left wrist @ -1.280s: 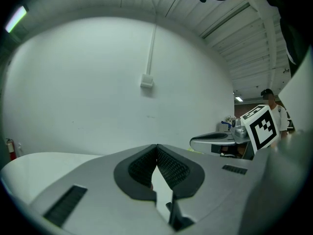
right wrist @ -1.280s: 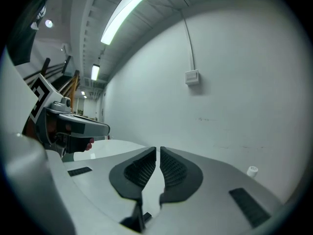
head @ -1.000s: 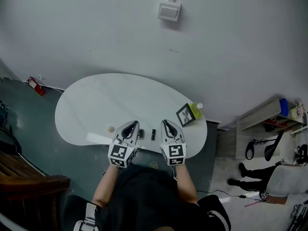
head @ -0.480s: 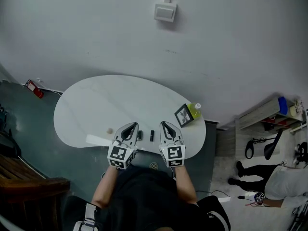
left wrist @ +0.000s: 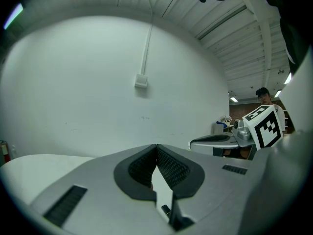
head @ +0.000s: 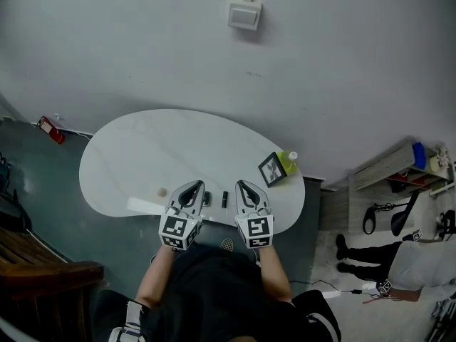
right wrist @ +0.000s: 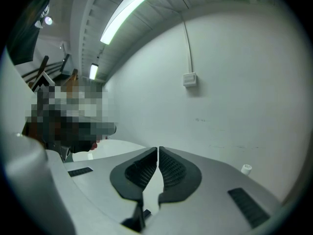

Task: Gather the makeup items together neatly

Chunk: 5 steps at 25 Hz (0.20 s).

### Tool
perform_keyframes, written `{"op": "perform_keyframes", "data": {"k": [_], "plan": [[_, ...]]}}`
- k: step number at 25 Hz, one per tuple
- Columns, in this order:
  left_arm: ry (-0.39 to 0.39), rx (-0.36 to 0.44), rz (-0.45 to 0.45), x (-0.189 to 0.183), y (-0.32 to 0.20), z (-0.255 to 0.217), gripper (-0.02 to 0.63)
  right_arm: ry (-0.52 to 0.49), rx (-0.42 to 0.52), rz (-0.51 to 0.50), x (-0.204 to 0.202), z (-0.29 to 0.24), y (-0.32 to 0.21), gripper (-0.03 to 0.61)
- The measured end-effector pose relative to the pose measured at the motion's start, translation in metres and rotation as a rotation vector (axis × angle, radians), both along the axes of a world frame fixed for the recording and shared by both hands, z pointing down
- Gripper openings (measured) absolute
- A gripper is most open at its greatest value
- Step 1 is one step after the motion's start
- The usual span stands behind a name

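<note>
On the near edge of the white kidney-shaped table [head: 142, 148], two small dark makeup items lie between the grippers: a squat black case [head: 206, 199] and, just to its right, a slim black stick [head: 225, 199]. They lie close together, but whether they touch cannot be told. Further left on the tabletop sits a small round beige piece [head: 162, 192], well apart from the pair, and a flat white strip [head: 146, 206] lies along the edge just in front of it.

The left gripper [head: 193, 187] rests just left of the case and the right gripper [head: 242, 185] just right of the stick, both pointing across the table toward the wall. In each gripper view the ribbed black pads meet at the tips with nothing between them — both are closed and empty.

At the table's right end a black-framed marker card [head: 272, 169] stands tilted, and a yellow-green bottle with a white cap [head: 288, 162] stands just behind it. A white box [head: 245, 15] is fixed to the grey wall above, a red extinguisher [head: 48, 128] lies on the floor at the left, and another person [head: 420, 262] is at the lower right.
</note>
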<state>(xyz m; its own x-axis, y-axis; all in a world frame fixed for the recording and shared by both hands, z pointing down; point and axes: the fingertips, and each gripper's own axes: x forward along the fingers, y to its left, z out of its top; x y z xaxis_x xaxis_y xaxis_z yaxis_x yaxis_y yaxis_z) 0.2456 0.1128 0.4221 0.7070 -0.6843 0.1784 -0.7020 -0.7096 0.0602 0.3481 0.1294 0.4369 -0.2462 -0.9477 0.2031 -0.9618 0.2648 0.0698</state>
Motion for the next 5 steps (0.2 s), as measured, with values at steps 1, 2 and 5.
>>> {"op": "perform_keyframes", "data": {"k": [1, 2, 5], "plan": [[0.0, 0.0, 0.001, 0.0003, -0.0002, 0.0, 0.017, 0.002, 0.0, 0.002, 0.0007, 0.0001, -0.0005, 0.038], [0.0, -0.001, 0.001, 0.0004, -0.0004, 0.0, 0.017, 0.006, 0.001, 0.005, 0.0018, 0.0007, -0.0009, 0.038], [0.0, -0.002, -0.001, 0.0, -0.001, 0.0006, 0.017, 0.008, -0.002, 0.008, 0.0026, 0.0014, -0.0014, 0.038]]}}
